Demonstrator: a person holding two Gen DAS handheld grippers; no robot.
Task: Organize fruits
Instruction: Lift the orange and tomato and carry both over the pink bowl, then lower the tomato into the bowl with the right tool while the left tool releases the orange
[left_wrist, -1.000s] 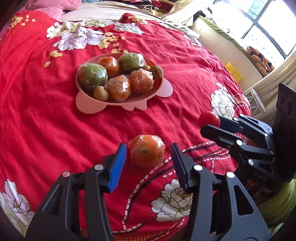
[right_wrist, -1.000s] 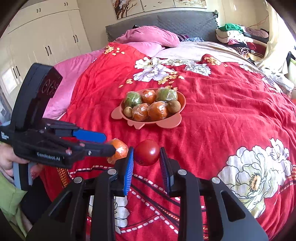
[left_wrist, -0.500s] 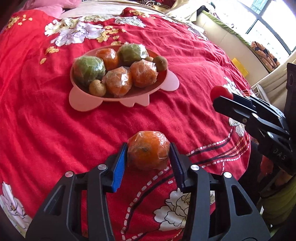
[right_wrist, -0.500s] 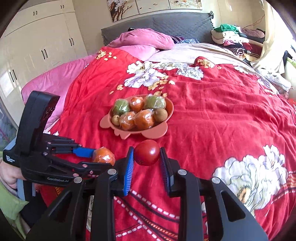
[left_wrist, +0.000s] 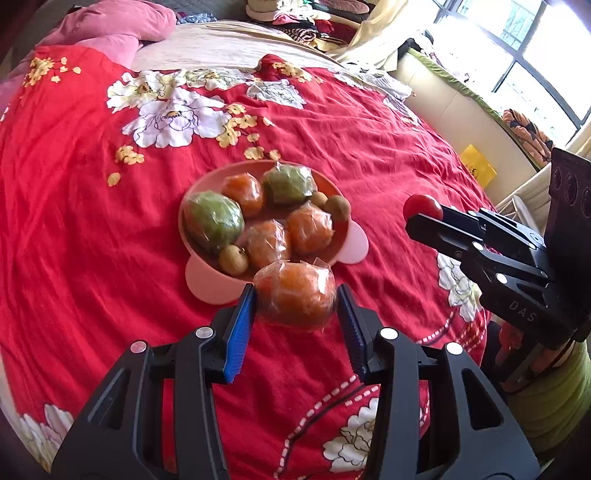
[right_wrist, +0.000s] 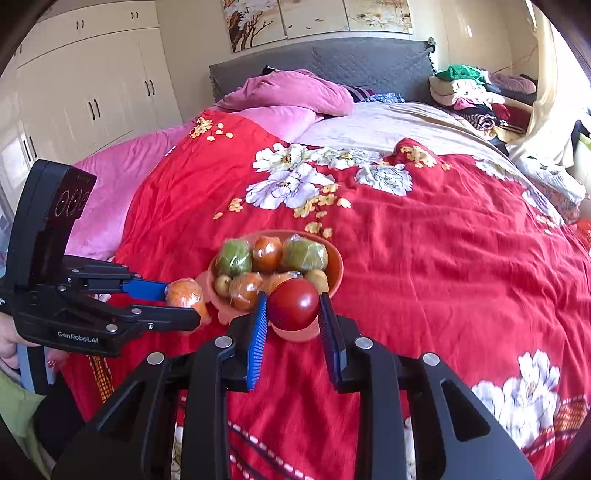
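My left gripper (left_wrist: 295, 301) is shut on a plastic-wrapped orange (left_wrist: 295, 298) and holds it in the air just in front of the pink bowl (left_wrist: 207, 284). The bowl sits on the red floral bedspread and holds several wrapped oranges, two wrapped green fruits and small brown fruits. My right gripper (right_wrist: 292, 305) is shut on a red tomato (right_wrist: 293, 303), held above the bowl's (right_wrist: 334, 266) near edge. In the left wrist view the right gripper (left_wrist: 424, 218) with the tomato (left_wrist: 422, 206) is to the right of the bowl. In the right wrist view the left gripper (right_wrist: 184, 301) with the orange (right_wrist: 184, 294) is at the left.
The red floral bedspread (left_wrist: 92, 229) covers the bed. Pink pillows (right_wrist: 295, 92) and a grey headboard (right_wrist: 332, 59) lie at the far end. Piled clothes (right_wrist: 476, 92) sit at the far right. A window and a yellow object (left_wrist: 476, 170) are at the right.
My left gripper closed on the wrapped orange, lifted it off the bedspread and carried it toward the bowl. My right gripper moved toward the bowl with the tomato.
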